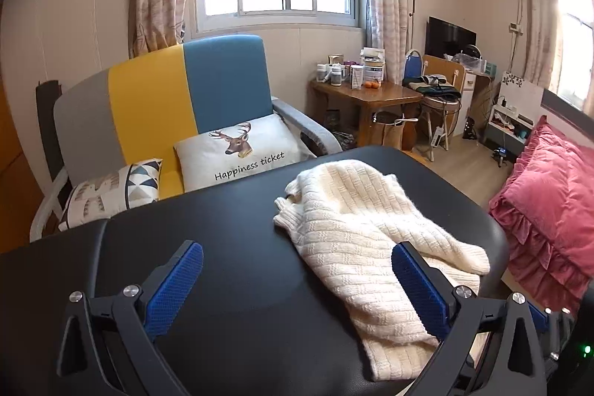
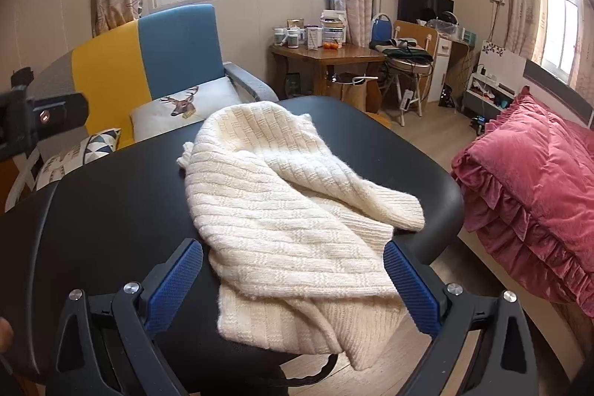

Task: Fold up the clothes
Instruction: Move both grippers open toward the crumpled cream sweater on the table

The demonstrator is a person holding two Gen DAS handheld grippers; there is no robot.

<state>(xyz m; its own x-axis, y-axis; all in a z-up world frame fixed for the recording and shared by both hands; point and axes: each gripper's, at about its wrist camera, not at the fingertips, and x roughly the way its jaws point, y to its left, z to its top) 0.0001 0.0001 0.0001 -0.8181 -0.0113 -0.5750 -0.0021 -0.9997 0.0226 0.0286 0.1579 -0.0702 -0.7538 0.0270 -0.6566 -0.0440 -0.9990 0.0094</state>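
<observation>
lay on the black table (image 2: 122,210): a cream knit sweater (image 2: 282,203), loosely bunched, nothing under it but the bare top. long axis ran from the far edge of the table, near the deer cushion (image 2: 185,106), down toward the near edge, slanting a little to the right in the right wrist view. near end, a ribbed hem, drooped over the table's front edge. one sleeve (image 2: 375,195) folded across and pointed off to the right, cuff resting short of the table's right rim. same sweater (image 1: 371,229) in the left wrist view sat on the right half of the table (image 1: 222,247), stretching from far centre to near right.

no bin or basket near the sweater; bottles and boxes crowded on a wooden side table (image 2: 326,56) at the back, contents too small to tell.

left gripper (image 1: 297,288) spread wide, blue pads apart, right pad over the sweater's edge, nothing pinched between them. right gripper (image 2: 293,284) likewise spread wide, straddling the sweater's near end, pads on either side of the knit and not pressing it. held nothing, either one.
</observation>
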